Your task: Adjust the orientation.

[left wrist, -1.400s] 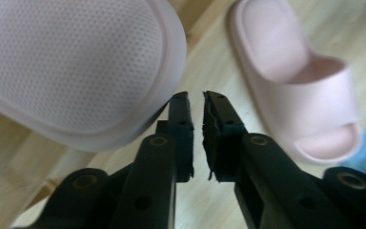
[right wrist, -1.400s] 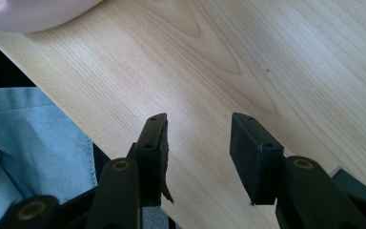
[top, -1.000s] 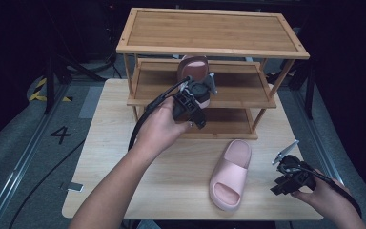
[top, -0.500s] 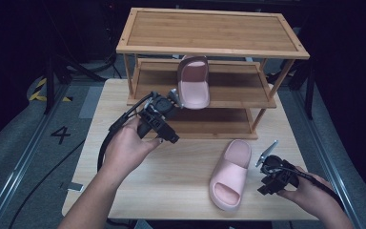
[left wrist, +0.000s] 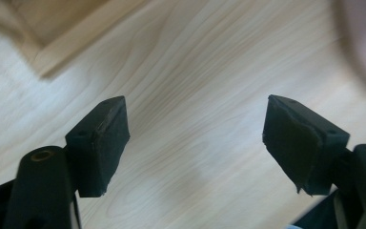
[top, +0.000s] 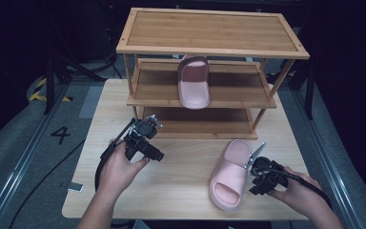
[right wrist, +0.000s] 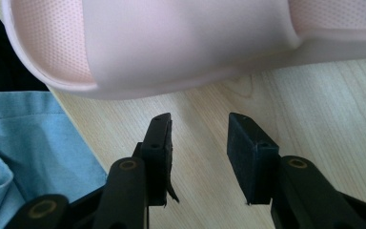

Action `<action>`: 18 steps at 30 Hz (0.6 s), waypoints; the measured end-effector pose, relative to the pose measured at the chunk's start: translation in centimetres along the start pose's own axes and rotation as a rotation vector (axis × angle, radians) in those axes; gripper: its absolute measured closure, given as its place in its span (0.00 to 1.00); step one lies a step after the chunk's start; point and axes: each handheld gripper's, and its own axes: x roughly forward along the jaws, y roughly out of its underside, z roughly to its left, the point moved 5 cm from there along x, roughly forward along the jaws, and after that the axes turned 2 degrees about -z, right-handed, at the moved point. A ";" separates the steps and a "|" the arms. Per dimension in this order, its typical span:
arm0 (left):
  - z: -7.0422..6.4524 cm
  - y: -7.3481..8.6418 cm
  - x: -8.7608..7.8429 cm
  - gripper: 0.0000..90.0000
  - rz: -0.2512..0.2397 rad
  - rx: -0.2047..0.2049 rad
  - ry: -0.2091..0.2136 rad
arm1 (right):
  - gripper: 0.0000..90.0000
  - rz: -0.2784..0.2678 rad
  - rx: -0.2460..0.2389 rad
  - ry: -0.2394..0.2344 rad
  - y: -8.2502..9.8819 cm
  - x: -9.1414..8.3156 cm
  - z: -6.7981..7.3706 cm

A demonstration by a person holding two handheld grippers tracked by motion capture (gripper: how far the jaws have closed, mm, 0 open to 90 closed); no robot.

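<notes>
Pink slipper [top: 228,175] flat on table [top: 186,186]; right tongs [right wrist: 198,131] just beside, narrowing, empty; left tongs [left wrist: 195,138] just spread wide, empty.

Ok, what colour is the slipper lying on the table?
Pale pink. The slipper shows best in the high view, on the table beside the right gripper.

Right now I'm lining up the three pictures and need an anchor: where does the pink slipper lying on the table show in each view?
High view: the slipper on the table lies lower right of centre, beside the right gripper.
Left gripper view: a blurred pink patch at the upper right corner, probably that slipper.
Right gripper view: it spans the top, just beyond the open jaws.
Shared landmark: the pale wooden table.
</notes>
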 end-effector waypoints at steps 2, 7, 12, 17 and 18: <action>0.2 0.6 1.0 0.24 0.005 -0.018 0.023 | 0.69 0.007 0.007 0.000 -0.1 0.2 0.1; 1.6 1.9 2.7 0.22 0.070 -0.055 -0.053 | 0.71 0.017 -0.008 -0.004 -0.4 0.7 0.4; 2.5 2.9 3.7 0.22 0.113 -0.076 -0.052 | 0.73 0.022 -0.020 -0.005 -0.5 0.9 0.5; 2.4 3.3 4.5 0.20 0.135 -0.076 -0.045 | 0.77 0.035 -0.030 -0.017 -0.6 1.3 0.7; 2.3 3.4 4.6 0.20 0.139 -0.070 -0.028 | 0.78 0.044 -0.036 -0.022 -0.6 1.4 0.8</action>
